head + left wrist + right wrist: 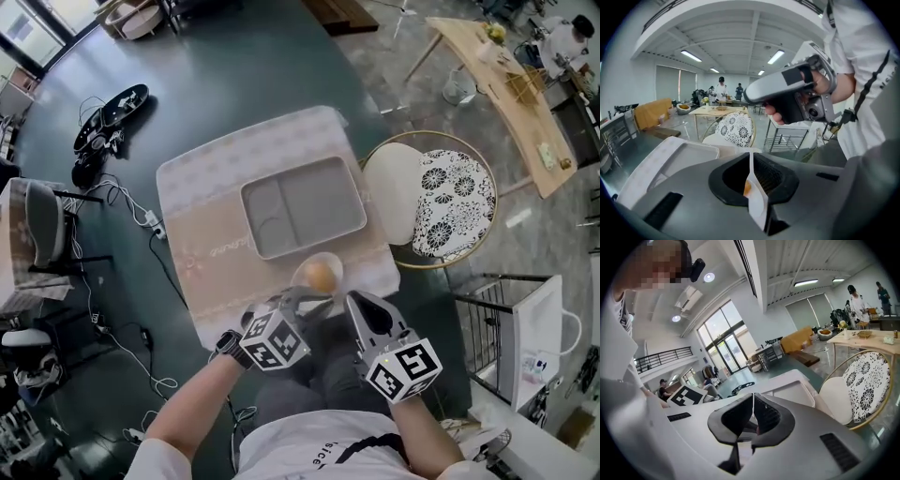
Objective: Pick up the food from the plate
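Food, one round yellow-orange piece, lies on the small plate, and the plate stands on the pale mat close to the near edge of the table, directly in front of the person. Just behind the plate, toward the middle of the table, is an empty grey tray with compartments. The left tongs are completely closed, pad against pad, and they hold nothing. In the left gripper view a small orange spot shows low behind the closed tips. I judge this is the food seen past them, not something gripped. The right tongs are also closed, tip to tip, and nothing is between them. Both hang over the near edge of the table. The left tips are just beside the plate's near rim and the right tips a little to its right. I cannot tell if the left tips touch the rim. By my judgement the task is only at its start, because the approach is nearly made but no grasp exists. What is left is almost everything: to open one pair of tongs, to bring it around the food, to close it gently and to lift the food off the plate. The food looks smooth and round, so it may roll or slip out if the pads close off its centre.
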Tool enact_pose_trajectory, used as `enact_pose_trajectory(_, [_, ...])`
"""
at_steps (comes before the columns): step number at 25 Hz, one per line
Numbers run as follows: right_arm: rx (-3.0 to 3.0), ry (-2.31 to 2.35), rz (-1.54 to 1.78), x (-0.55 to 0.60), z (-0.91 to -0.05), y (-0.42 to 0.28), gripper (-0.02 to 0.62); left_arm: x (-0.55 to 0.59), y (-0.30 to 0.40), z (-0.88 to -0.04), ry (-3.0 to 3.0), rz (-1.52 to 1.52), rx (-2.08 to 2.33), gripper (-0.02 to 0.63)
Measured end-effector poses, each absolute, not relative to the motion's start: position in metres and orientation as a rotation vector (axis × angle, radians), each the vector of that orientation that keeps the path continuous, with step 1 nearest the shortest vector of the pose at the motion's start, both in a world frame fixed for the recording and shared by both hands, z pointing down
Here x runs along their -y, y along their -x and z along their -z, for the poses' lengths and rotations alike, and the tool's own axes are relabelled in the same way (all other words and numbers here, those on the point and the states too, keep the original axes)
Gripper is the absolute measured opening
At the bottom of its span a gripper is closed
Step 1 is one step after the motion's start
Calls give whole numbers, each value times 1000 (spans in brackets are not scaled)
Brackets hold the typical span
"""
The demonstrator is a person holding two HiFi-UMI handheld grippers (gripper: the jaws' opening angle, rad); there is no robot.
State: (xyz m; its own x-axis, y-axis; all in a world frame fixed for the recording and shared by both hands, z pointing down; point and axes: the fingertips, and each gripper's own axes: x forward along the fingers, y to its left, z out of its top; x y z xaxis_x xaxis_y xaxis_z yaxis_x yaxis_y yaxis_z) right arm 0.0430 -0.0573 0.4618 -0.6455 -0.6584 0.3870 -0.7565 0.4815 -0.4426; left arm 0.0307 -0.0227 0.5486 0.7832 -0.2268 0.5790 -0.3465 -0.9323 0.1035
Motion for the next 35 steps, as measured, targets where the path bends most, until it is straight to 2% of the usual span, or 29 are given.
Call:
enact_pose_trajectory(4, [2541, -1261, -909, 59, -487, -52, 17, 28, -35, -579, -2848, -965, 238, 15])
enact_pose_trajectory(6, [2537, -1279, -918, 58, -497, -56, 17, 27, -38, -593, -2879, -1020, 115, 134])
enact_pose_trajectory(10, [2532, -1304, -922, 58, -513, -62, 17, 24, -36, -619, -2940, -1162, -106, 227])
enact_pose_trajectory(15, [2523, -1310, -919, 53, -530, -64, 17, 28, -35, -651, -2977, -1284, -276, 297])
enact_pose_trajectory(24, [2516, -1325, -921, 52, -546, -64, 17, 32, -35, -693, -2982, -1428, -513, 348])
enact_pose_trajectory(35, [2498, -1332, -926, 50, -554, -69, 17, 39, -42, -707, -2951, -1385, -494, 350])
